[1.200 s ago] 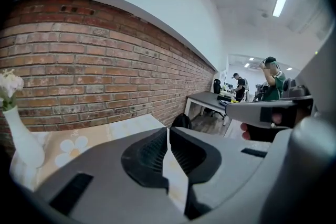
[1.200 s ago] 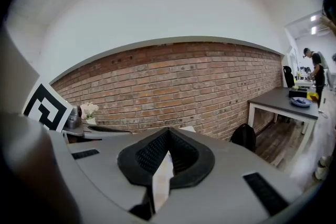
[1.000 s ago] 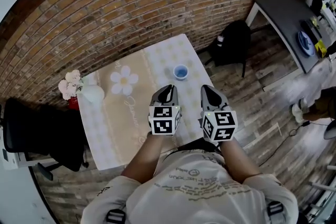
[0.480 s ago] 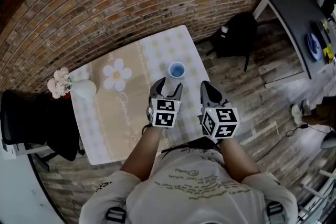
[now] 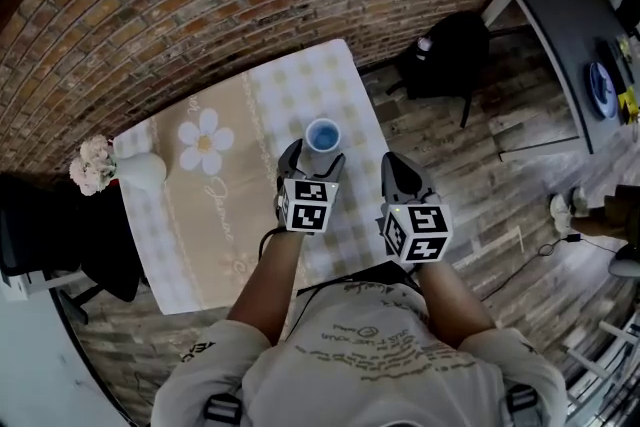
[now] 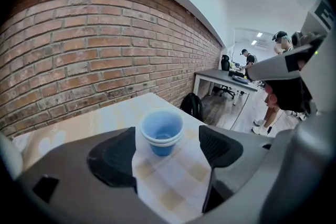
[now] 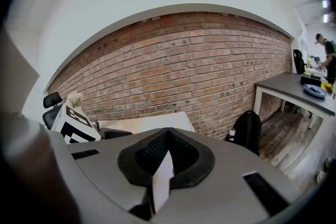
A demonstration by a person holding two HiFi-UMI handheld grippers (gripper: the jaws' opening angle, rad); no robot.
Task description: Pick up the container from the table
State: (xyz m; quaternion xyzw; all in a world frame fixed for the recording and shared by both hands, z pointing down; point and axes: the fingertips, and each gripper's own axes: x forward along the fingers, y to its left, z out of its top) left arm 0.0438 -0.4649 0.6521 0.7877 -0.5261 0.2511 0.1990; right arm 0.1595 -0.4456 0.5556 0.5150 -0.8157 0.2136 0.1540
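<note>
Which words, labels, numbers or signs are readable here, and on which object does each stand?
Tablecloth: cursive word beside the daisy, too blurred to read.
Shirt: print too small to read.
Left hand-held gripper, jaws opening with the blue container between them untouched, and right hand-held gripper: cubes bear square markers, no letters.
Blue container: no print seen.

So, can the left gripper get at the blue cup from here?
Probably yes. The left gripper is opening its jaws, the blue cup stands upright just ahead in line with the gap, and nothing on the table lies between them.
</note>
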